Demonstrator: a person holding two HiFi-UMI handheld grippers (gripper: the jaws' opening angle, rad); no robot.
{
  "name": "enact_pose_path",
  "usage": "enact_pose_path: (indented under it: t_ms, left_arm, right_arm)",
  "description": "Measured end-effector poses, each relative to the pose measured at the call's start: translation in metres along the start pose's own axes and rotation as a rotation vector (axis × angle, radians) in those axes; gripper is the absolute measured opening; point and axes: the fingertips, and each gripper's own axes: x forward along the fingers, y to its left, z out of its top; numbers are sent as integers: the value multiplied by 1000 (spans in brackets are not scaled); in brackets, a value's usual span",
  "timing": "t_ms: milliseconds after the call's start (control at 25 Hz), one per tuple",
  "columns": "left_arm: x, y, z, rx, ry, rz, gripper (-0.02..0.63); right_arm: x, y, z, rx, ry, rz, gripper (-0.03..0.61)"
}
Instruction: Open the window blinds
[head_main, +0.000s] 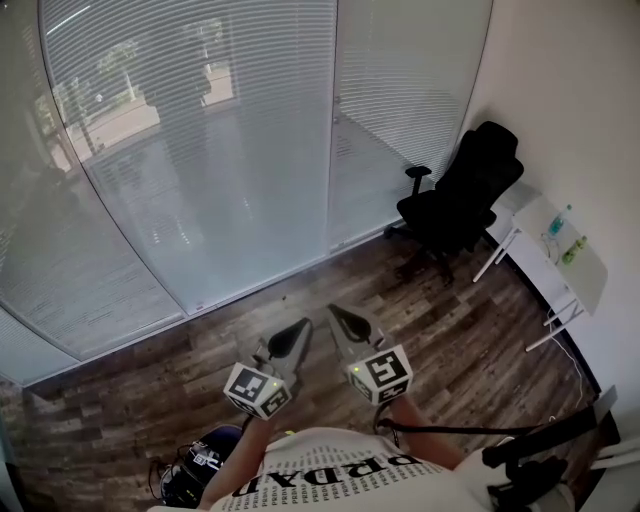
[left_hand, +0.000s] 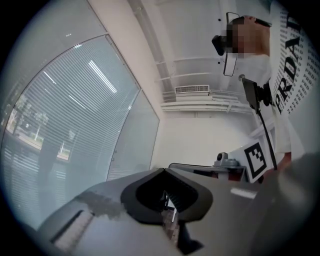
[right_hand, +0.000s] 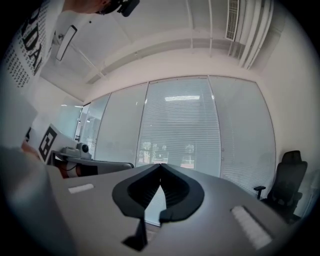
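White slatted window blinds hang lowered across the glass wall ahead; they show too in the right gripper view and the left gripper view. Both grippers are held side by side at waist height, well short of the blinds. My left gripper is shut with nothing in it, tips meeting. My right gripper is shut and empty as well, its tips touching. No blind cord or wand can be made out.
A black office chair stands at the right by the glass. A small white table with bottles is against the right wall. Dark gear lies on the wooden floor at my lower left.
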Motion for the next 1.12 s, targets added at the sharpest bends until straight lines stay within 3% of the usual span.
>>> enact_pose_path:
  t_ms: [520,1120]
  left_arm:
    - [45,-2,11,56,-7,7,0]
    - [103,91,27,36,-6,-33,-2]
  right_arm:
    - [8,-39,2,5,15,1,9]
    - [104,-99,4,-10,26,-62,9]
